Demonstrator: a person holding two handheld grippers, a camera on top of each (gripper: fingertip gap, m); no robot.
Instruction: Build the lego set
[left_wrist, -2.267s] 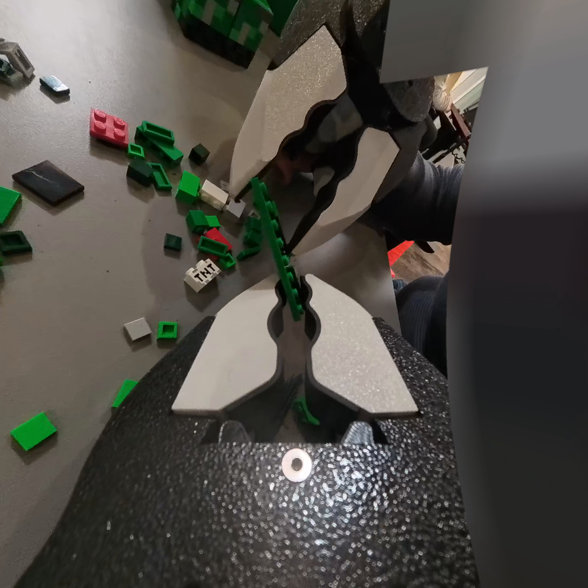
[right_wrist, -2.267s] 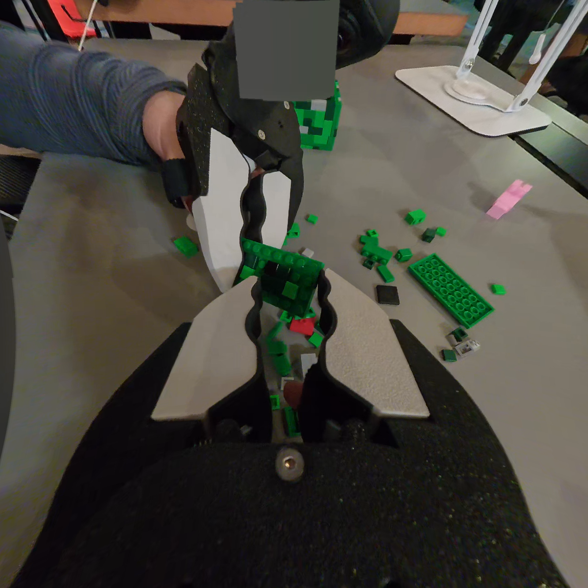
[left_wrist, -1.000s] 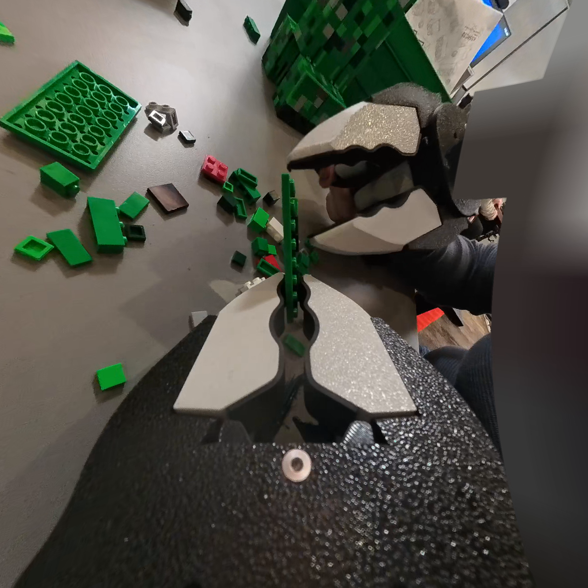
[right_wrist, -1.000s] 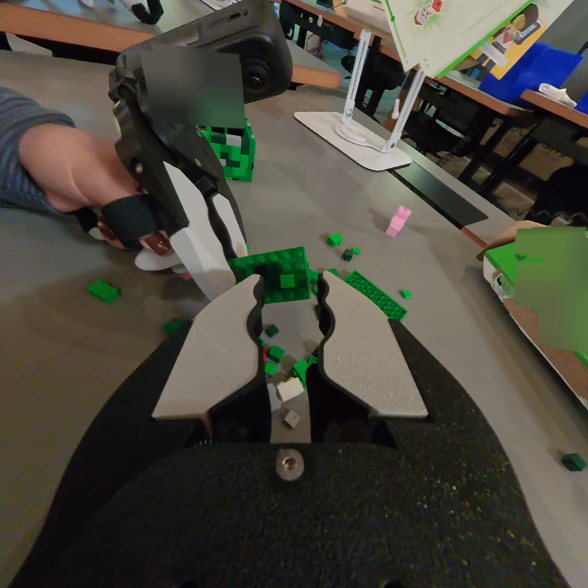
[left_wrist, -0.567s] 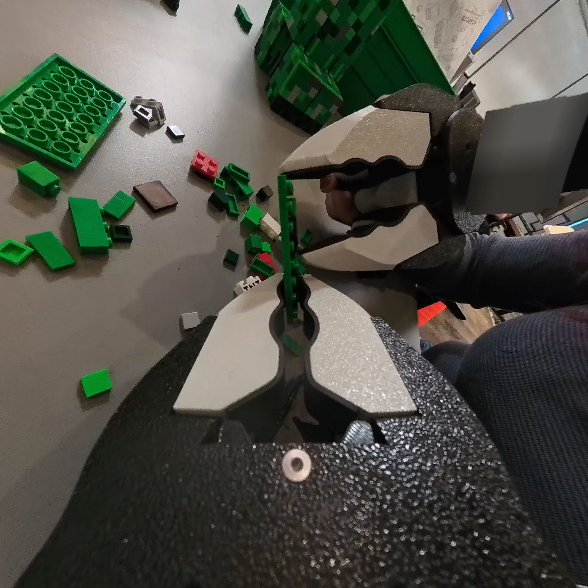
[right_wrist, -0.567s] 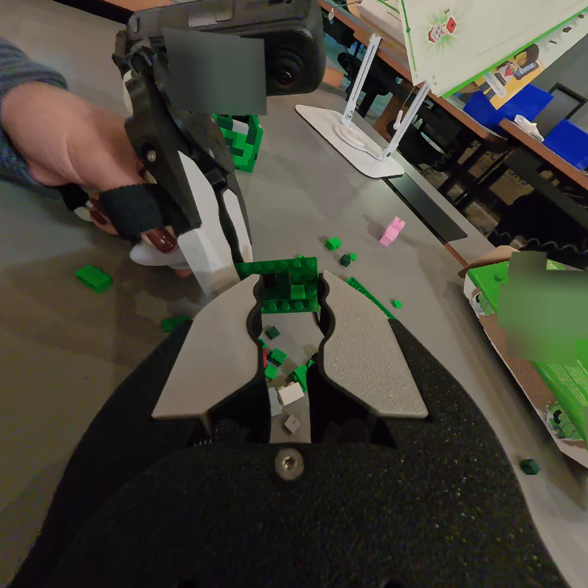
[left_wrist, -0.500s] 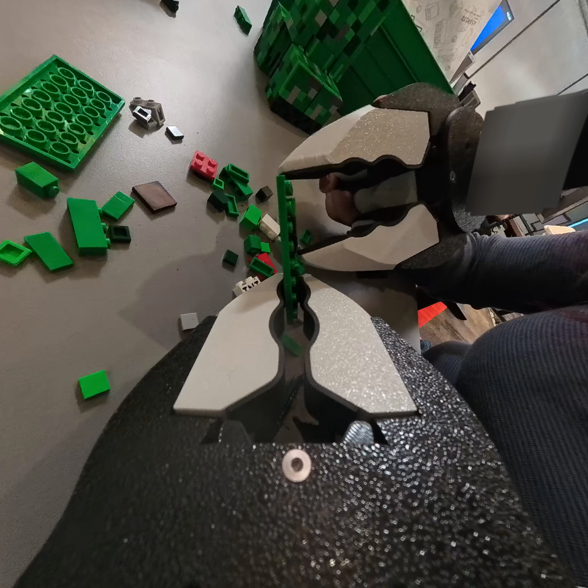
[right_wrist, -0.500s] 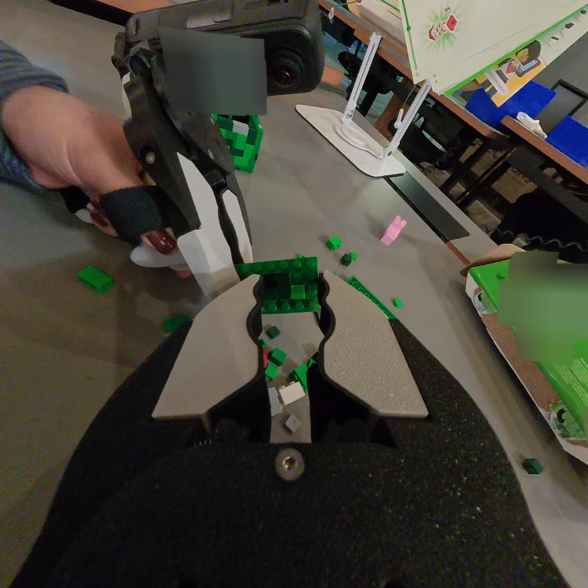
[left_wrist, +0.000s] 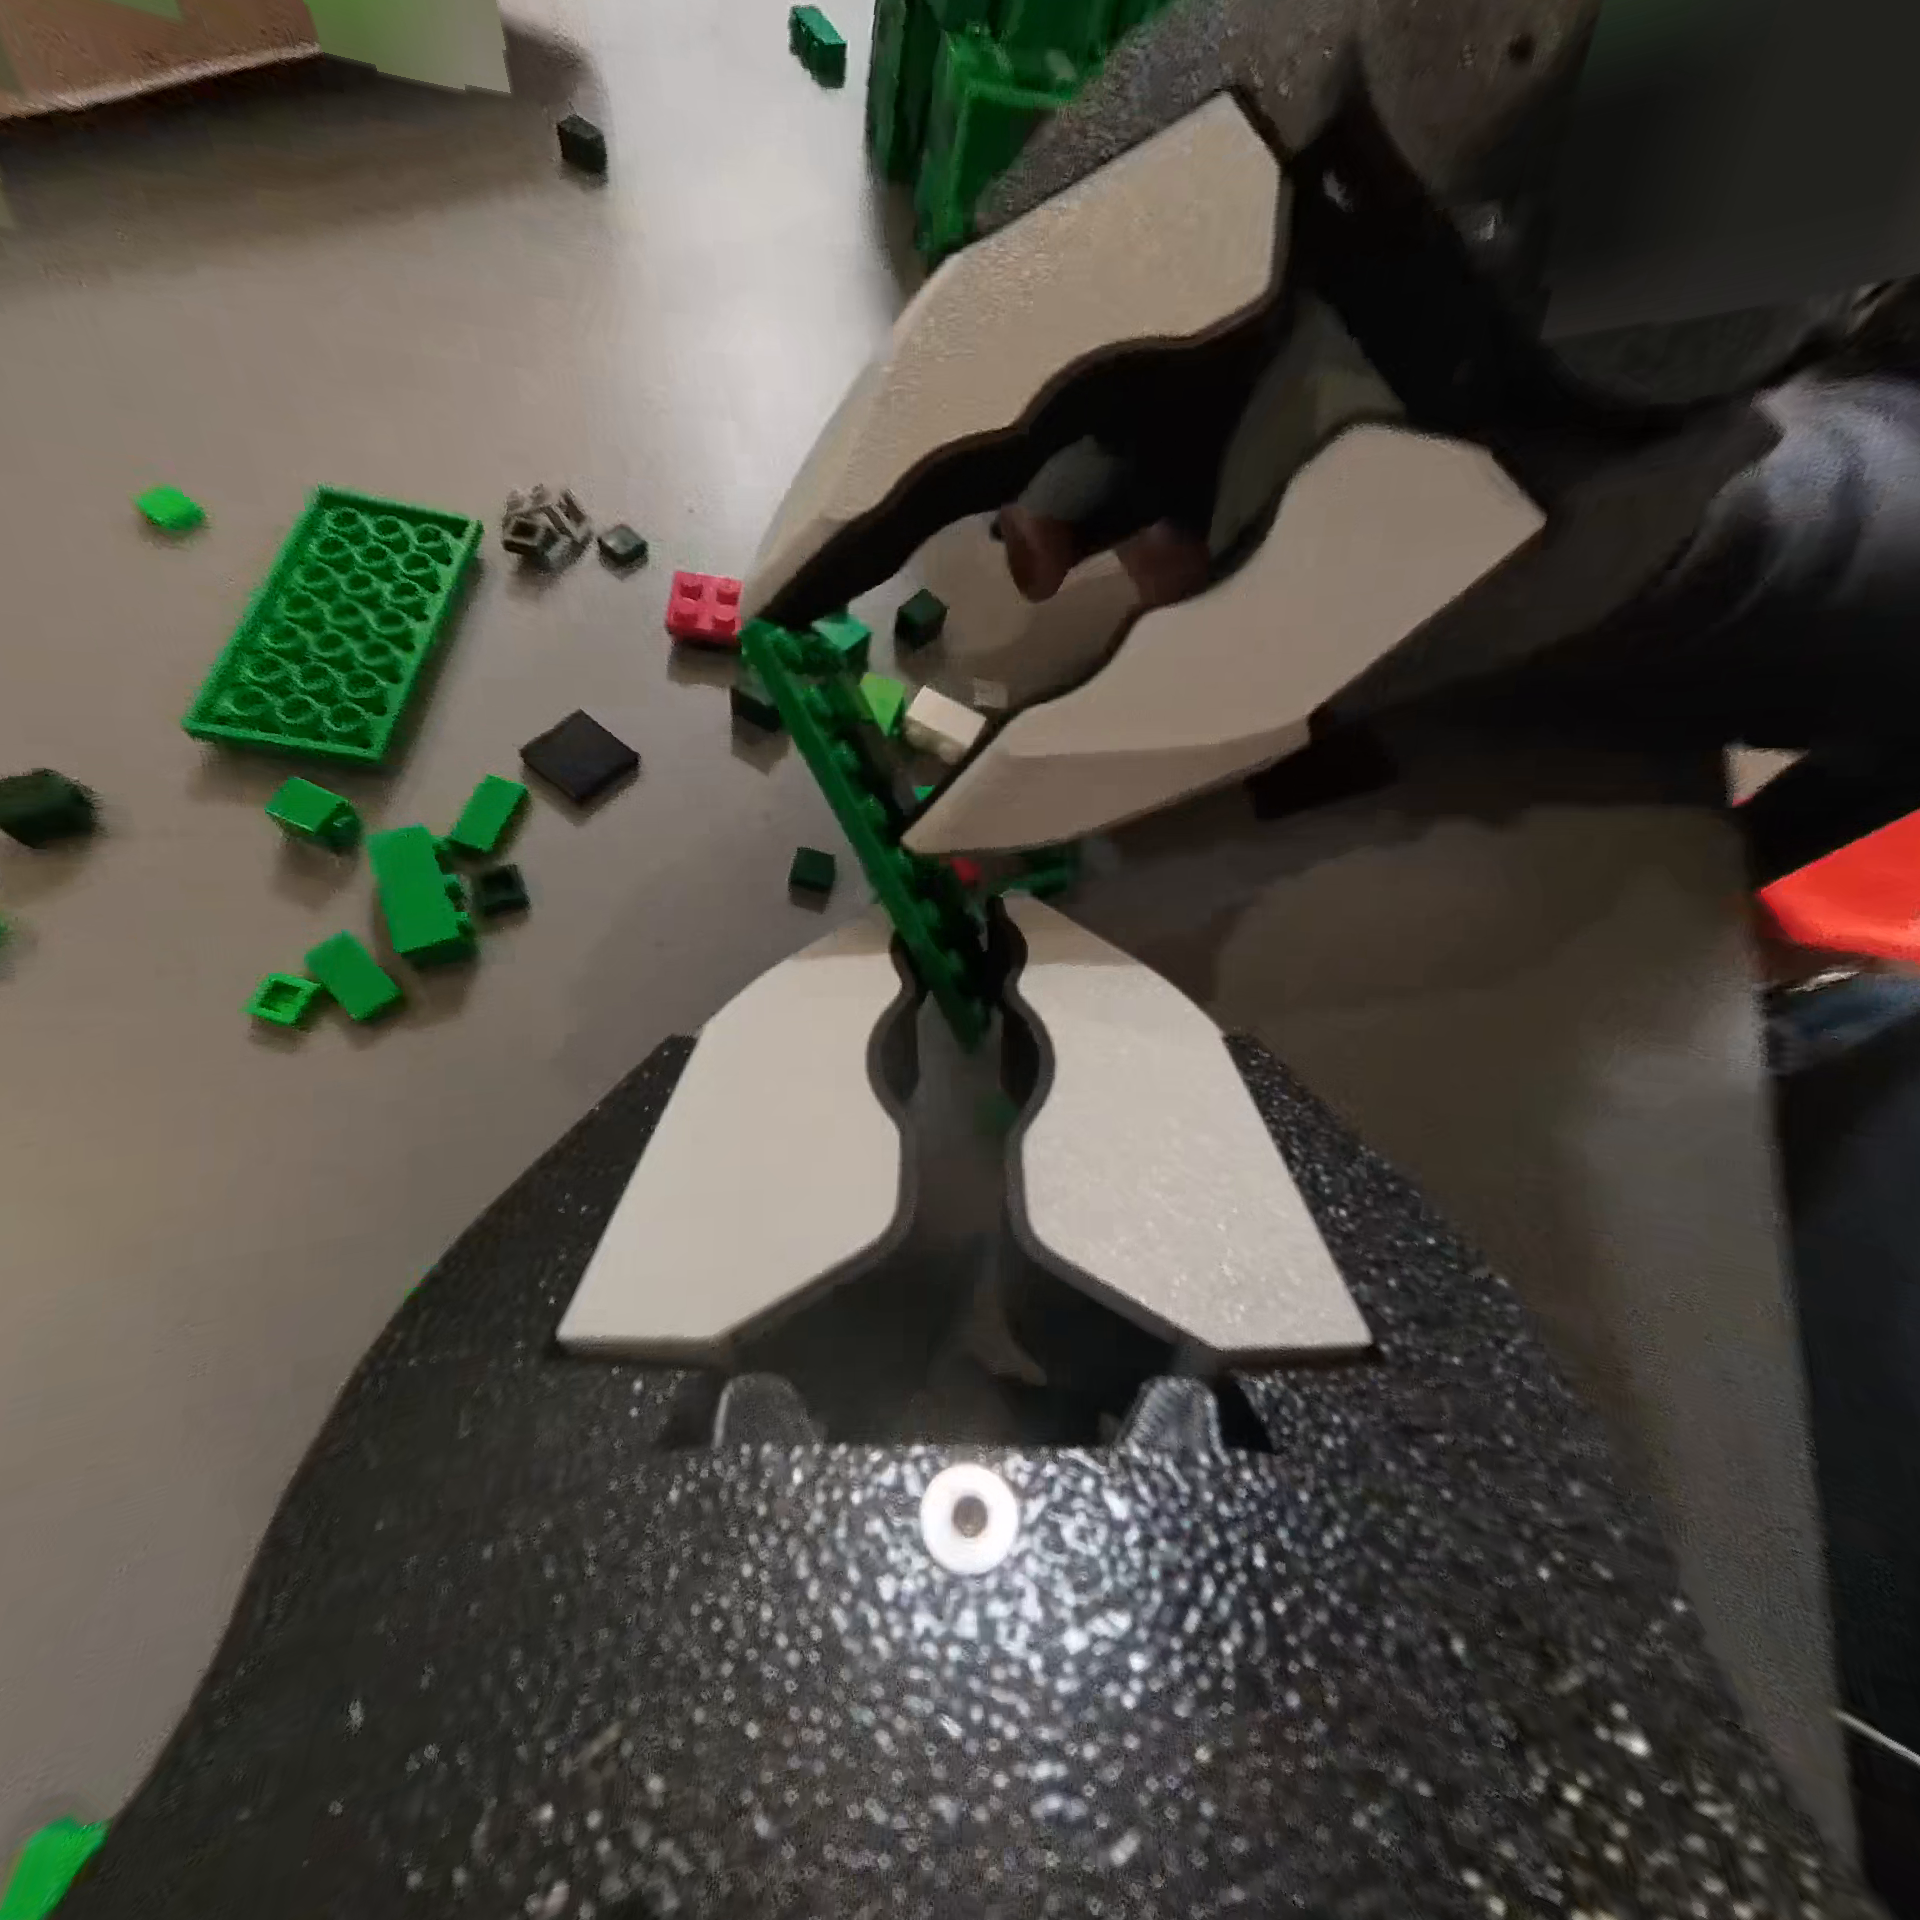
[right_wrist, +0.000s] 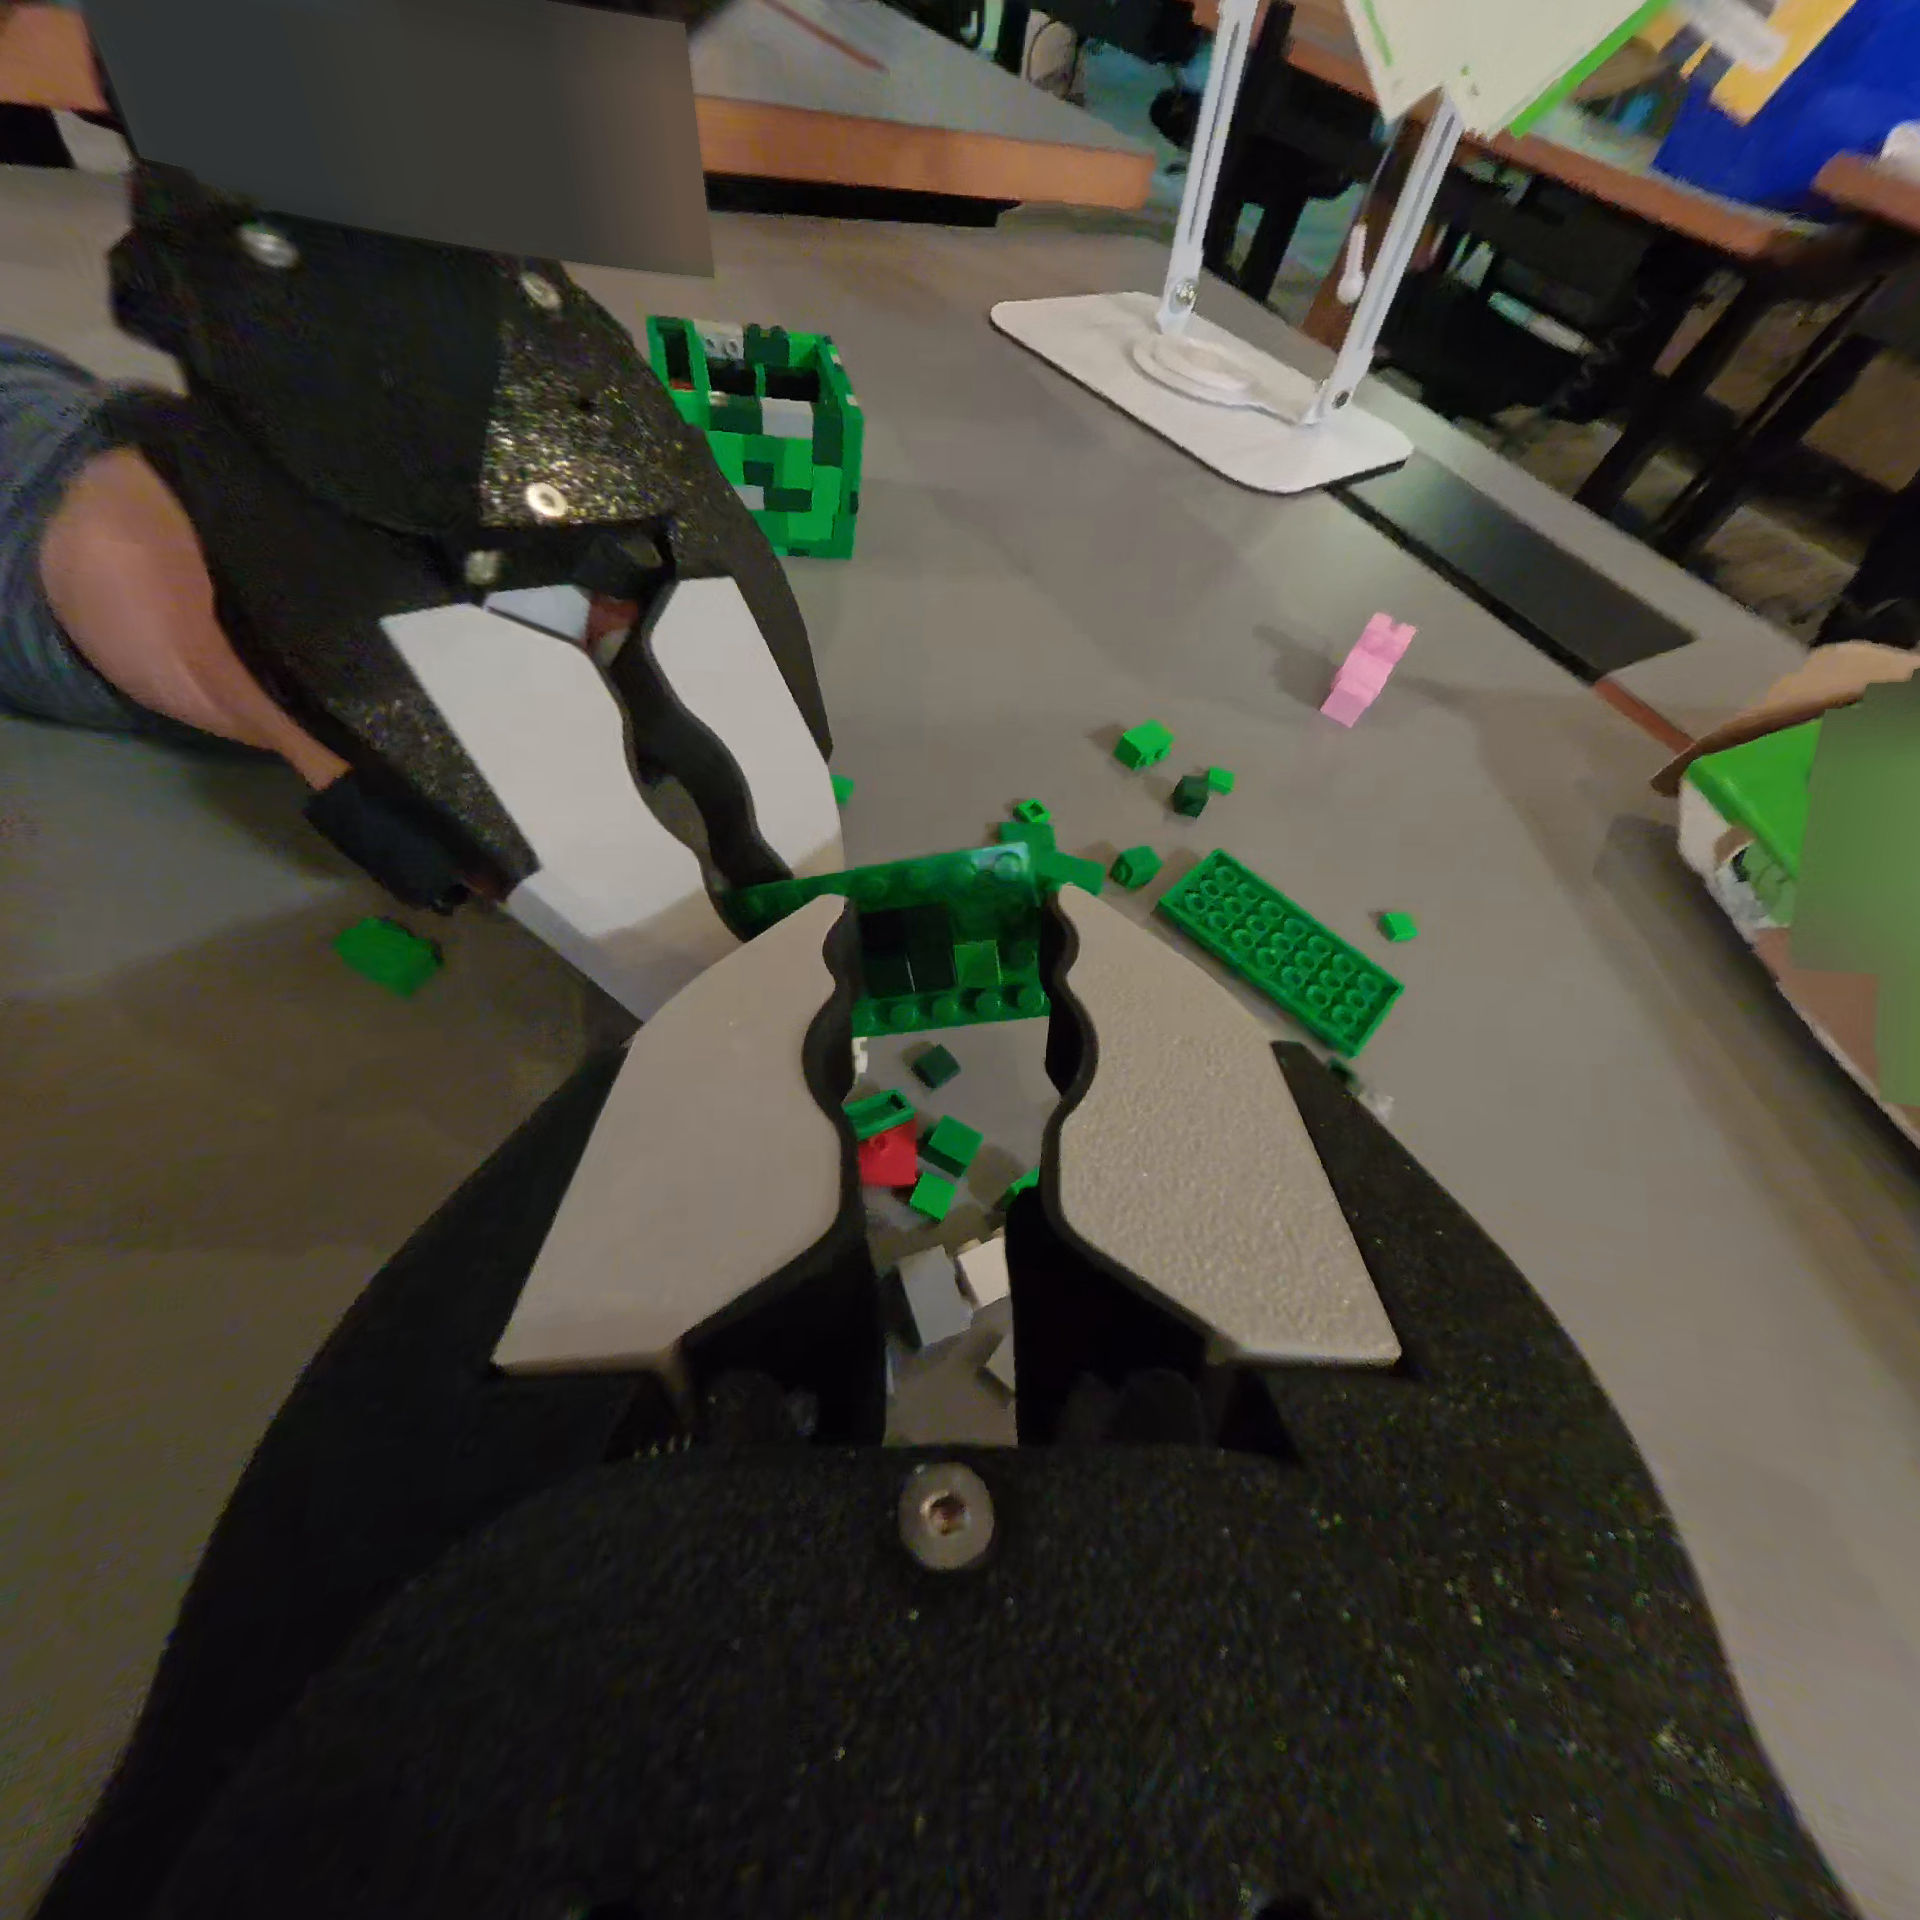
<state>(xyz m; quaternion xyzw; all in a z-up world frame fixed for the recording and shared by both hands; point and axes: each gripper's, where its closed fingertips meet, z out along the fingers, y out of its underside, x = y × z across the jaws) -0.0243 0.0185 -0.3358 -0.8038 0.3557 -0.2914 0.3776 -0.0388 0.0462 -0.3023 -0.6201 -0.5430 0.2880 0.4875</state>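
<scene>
A green Lego plate (left_wrist: 852, 790) with a few dark and green tiles on its studded face (right_wrist: 956, 997) hangs above the grey table. My left gripper (left_wrist: 951, 971) is shut on its near end, and the plate shows edge-on, leaning left. My right gripper (right_wrist: 948, 914) faces the studded side with its jaws apart. One of its fingertips (left_wrist: 764, 613) is at the plate's far end and the other is against the face midway. The left gripper also shows in the right wrist view (right_wrist: 732, 883), clamping the plate's left end.
Loose green, red and grey pieces lie under the plate. A long green plate (left_wrist: 332, 623) (right_wrist: 1278, 956), a red brick (left_wrist: 704, 605) and a black tile (left_wrist: 579, 755) lie to one side. A green block build (right_wrist: 779, 436), a pink figure (right_wrist: 1366, 665), a white stand (right_wrist: 1205, 395) and a cardboard box (right_wrist: 1766, 790) stand farther off. There is about 4 cm between the tips of the two grippers.
The left gripper has kept its hold on the plate, which has tilted from upright to leaning left. Both grippers have swung and both views are blurred. The right gripper's gap is unchanged.
</scene>
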